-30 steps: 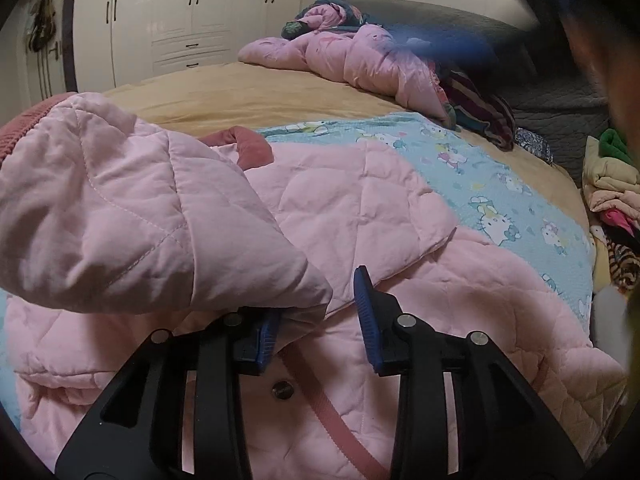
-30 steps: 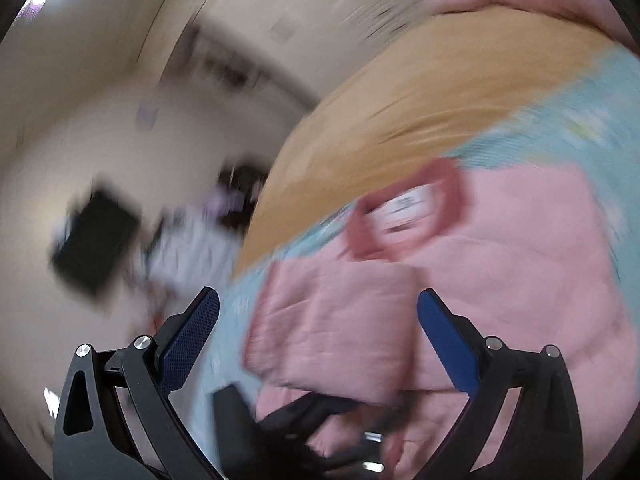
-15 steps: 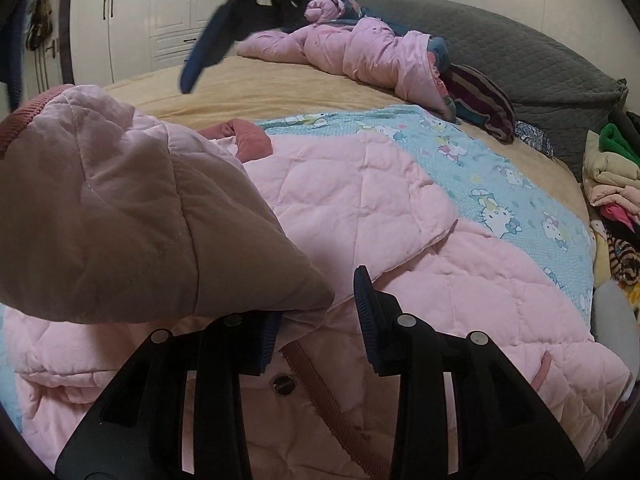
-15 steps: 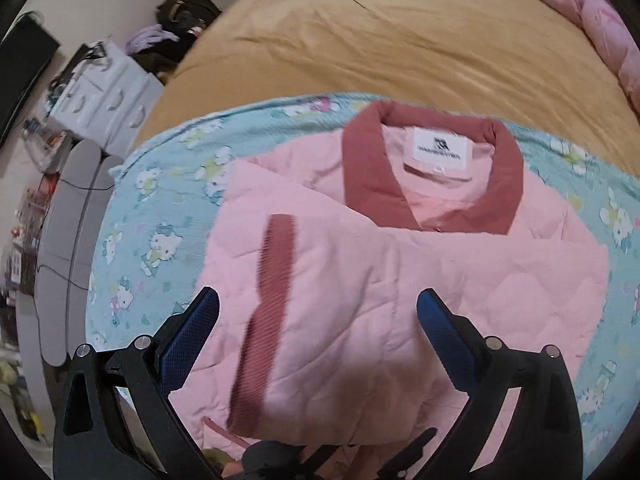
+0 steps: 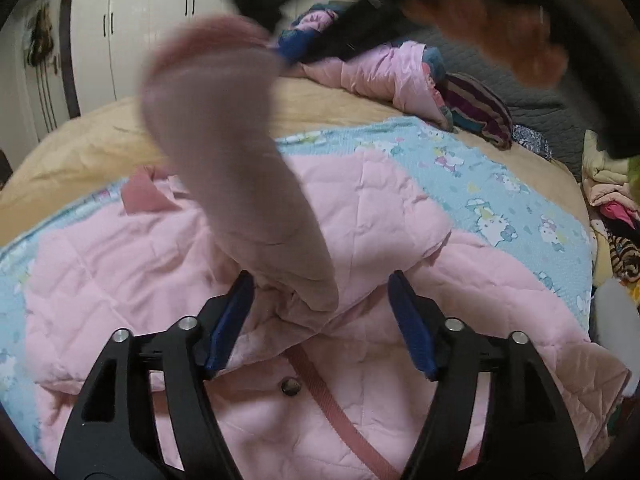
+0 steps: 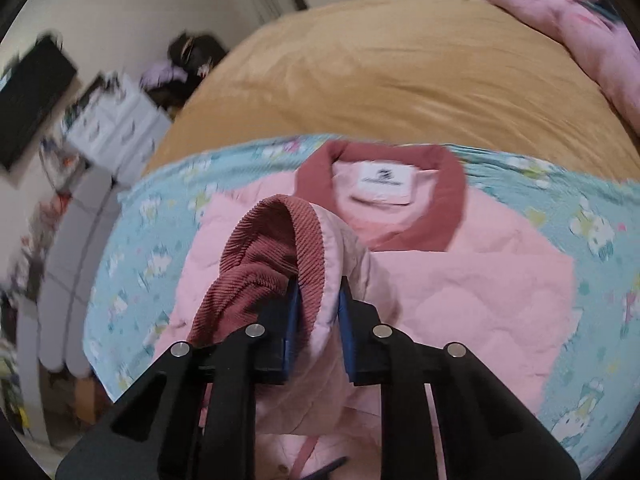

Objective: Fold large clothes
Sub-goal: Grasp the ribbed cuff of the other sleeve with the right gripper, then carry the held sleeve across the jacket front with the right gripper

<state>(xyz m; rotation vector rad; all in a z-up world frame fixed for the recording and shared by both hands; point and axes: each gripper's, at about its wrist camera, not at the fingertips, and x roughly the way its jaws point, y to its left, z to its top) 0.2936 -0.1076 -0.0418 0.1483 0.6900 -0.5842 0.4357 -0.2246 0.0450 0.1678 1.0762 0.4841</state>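
Sleeve handover: the right gripper (image 6: 316, 308) is closing on the jacket's cuff (image 6: 280, 248); the left gripper (image 5: 320, 320) is opening, sleeve (image 5: 240, 160) loose between. Jacket (image 5: 360, 208) lies ahead on the bed (image 6: 380, 72). Next, probably lay the sleeve across.

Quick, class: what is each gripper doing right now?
Left gripper: opening, fingers off the sleeve.
Right gripper: closing on the sleeve's cuff.

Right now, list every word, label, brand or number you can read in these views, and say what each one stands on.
White woven neck label inside the dark-pink ribbed collar of the pink quilted jacket: a small dark logo above one line of print, too blurred to read.
Light-blue cartoon-cat blanket: pictures only, no lettering visible.
Nothing else carries text.
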